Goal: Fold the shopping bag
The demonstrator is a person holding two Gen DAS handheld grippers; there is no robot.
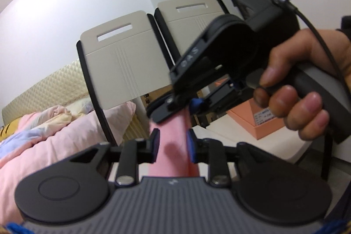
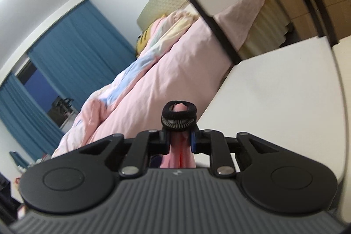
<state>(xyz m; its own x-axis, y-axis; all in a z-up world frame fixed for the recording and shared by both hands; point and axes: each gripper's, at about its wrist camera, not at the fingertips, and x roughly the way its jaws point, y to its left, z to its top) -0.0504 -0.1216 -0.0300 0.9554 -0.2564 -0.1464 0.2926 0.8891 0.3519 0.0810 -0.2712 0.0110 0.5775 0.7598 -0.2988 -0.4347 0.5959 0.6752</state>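
The shopping bag (image 1: 173,159) is a pink roll of fabric held up in the air. In the left wrist view it runs between the fingers of my left gripper (image 1: 172,144), whose pads flank it loosely, so that gripper is open. Above it a hand holds my right gripper (image 1: 183,105), which pinches the upper end of the roll. In the right wrist view the right gripper (image 2: 179,140) is shut on the pink bag (image 2: 178,155). Black elastic bands (image 2: 178,116) wrap the end of the roll just beyond the fingertips.
Two beige folding chairs (image 1: 122,67) (image 1: 188,21) stand behind the grippers. A bed with a pink duvet (image 1: 54,142) lies to the left. A white table (image 2: 274,98) is below right, with an orange box (image 1: 258,122) on it. Blue curtains (image 2: 72,54) cover the far window.
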